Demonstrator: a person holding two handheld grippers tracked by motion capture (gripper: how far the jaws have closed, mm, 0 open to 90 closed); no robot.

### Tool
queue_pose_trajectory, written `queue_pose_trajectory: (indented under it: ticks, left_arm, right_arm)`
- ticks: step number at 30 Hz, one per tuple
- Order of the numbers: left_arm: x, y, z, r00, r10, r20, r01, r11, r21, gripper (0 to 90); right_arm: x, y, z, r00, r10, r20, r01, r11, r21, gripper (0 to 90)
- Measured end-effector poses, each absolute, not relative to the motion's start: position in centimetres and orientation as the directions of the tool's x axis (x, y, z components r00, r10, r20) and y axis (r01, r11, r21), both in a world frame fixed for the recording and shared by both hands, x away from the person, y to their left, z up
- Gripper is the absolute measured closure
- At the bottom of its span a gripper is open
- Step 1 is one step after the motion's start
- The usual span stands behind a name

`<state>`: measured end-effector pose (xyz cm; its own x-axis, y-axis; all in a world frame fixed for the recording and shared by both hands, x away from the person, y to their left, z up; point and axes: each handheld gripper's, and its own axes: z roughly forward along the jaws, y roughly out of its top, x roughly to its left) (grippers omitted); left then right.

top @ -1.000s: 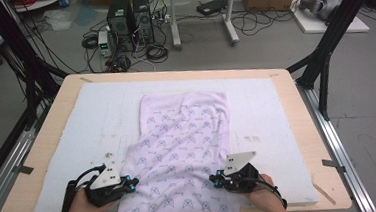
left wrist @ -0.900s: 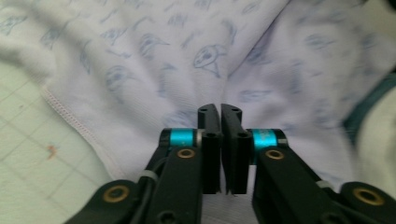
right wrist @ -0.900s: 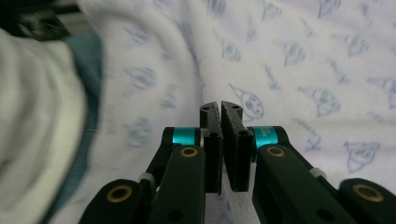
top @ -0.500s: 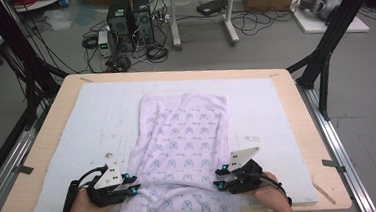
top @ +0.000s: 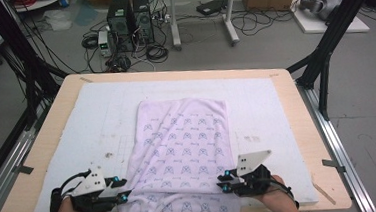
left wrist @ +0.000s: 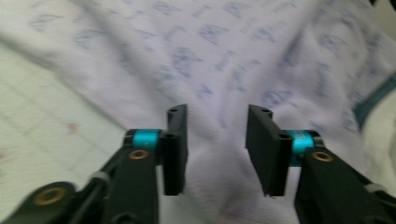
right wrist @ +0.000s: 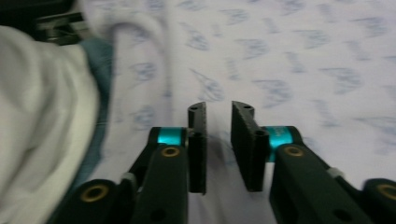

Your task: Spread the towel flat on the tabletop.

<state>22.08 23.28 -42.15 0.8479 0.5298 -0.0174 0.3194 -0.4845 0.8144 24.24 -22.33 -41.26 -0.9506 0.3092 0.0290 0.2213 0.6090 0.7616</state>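
Observation:
A pale lilac cloth (top: 184,146) with a small blue print lies spread lengthwise on the white mat (top: 276,110), and its near end hangs over the table's front edge. My left gripper (top: 124,189) sits at the cloth's near left edge. In the left gripper view its jaws (left wrist: 217,140) have just been opening; they stand apart over the cloth (left wrist: 224,70) with nothing pinched between them. My right gripper (top: 223,181) is at the near right edge. Its jaws (right wrist: 218,140) have just been closing to a narrow gap above the cloth (right wrist: 289,60) and grip nothing.
The mat covers a wooden table (top: 305,128) with black frame posts (top: 332,41) at its sides. Beyond the far edge are computer towers (top: 129,17) and cables on the floor. The person's white garment (right wrist: 42,121) is close beside the right gripper.
The cloth's raised fold near the far end has flattened and it lies smoother. Both grippers have let go of the near edges and shifted slightly.

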Motion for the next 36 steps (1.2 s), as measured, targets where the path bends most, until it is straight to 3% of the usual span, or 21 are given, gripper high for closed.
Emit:
queue_pose_trajectory:
  ticks: [4,10,15,17,21,24,29,33,36]
  left_arm:
    - [25.1,23.3,-42.4,0.805,0.593,-0.014,0.346,-0.45,0.823,56.6]
    - [26.0,21.3,-44.2,0.819,0.573,0.016,0.361,-0.538,0.762,55.6]
    - [25.7,20.9,-44.4,0.837,0.546,0.011,0.349,-0.55,0.758,84.8]
    - [25.6,21.0,-44.3,0.836,0.549,0.009,0.354,-0.551,0.756,86.9]
    - [25.2,22.0,-43.8,0.837,0.547,-0.017,0.358,-0.523,0.773,88.7]
    - [26.2,22.7,-42.8,0.81,0.586,-0.018,0.37,-0.488,0.791,82.2]
    - [30.2,22.4,-41.0,0.761,0.649,0.014,0.366,-0.447,0.816,70.8]
    - [35.2,21.8,-41.0,0.729,0.681,-0.065,0.433,-0.386,0.814,74.9]
    - [38.5,21.5,-41.8,0.671,0.737,-0.079,0.496,-0.367,0.787,71.5]
  right_arm:
    - [27.0,-22.7,-41.6,-0.909,0.416,0.009,0.281,0.598,0.751,64.7]
    - [28.3,-22.7,-43.2,-0.899,0.438,0.031,0.328,0.624,0.709,62.3]
    - [27.4,-22.9,-44.3,-0.891,0.451,0.039,0.341,0.61,0.715,65.8]
    - [27.1,-22.9,-44.4,-0.895,0.444,0.042,0.335,0.607,0.721,74.6]
    - [25.6,-22.6,-44.3,-0.925,0.374,0.065,0.304,0.629,0.715,78.3]
    - [25.8,-22.7,-43.7,-0.926,0.374,0.049,0.296,0.641,0.708,72.6]
    - [29.6,-23.3,-41.4,-0.882,0.47,-0.024,0.294,0.589,0.753,65.7]
    - [33.7,-23.2,-40.4,-0.856,0.515,-0.049,0.303,0.575,0.76,62.7]
    - [35.7,-23.3,-41.8,-0.844,0.536,-0.032,0.337,0.576,0.745,61.4]
